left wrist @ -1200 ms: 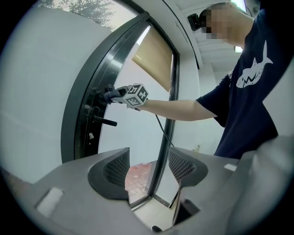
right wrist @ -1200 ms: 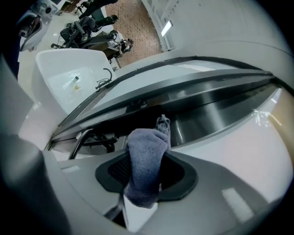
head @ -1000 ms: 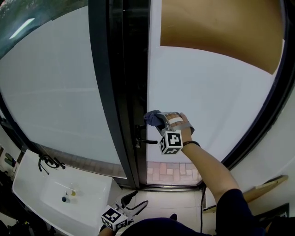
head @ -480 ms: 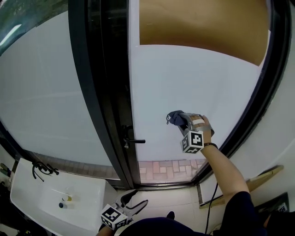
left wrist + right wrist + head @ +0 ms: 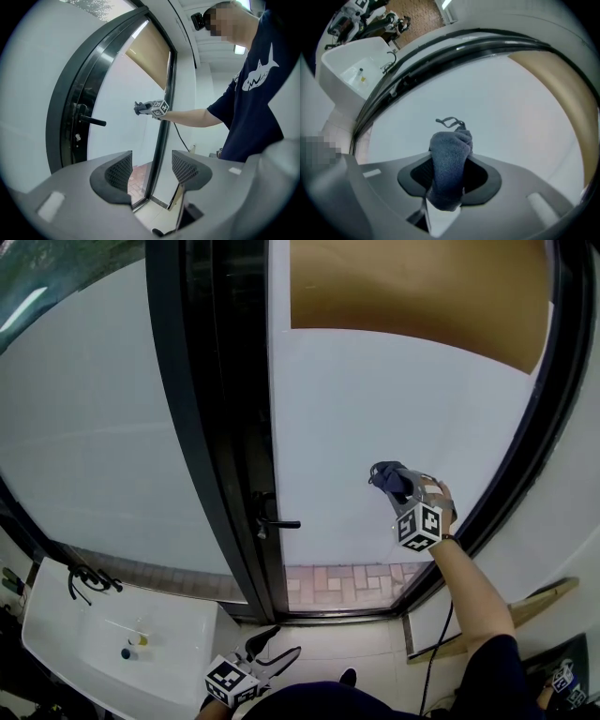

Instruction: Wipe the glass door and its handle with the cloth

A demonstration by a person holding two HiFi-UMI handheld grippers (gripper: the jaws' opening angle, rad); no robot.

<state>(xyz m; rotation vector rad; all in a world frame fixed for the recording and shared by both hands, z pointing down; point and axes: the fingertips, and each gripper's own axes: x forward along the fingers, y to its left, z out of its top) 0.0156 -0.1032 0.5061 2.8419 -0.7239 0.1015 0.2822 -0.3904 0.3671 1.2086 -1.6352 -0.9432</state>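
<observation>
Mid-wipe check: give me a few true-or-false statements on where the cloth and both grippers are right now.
1. The right gripper is shut on the blue cloth. True.
2. The cloth is on the door handle. False: it is up by the glass door, well to the right of the handle.
3. The left gripper holds a second cloth. False: its jaws stand apart with nothing between them, and it is held low, away from the door.
4. A white sink sits at the lower left of the head view. True.
</observation>
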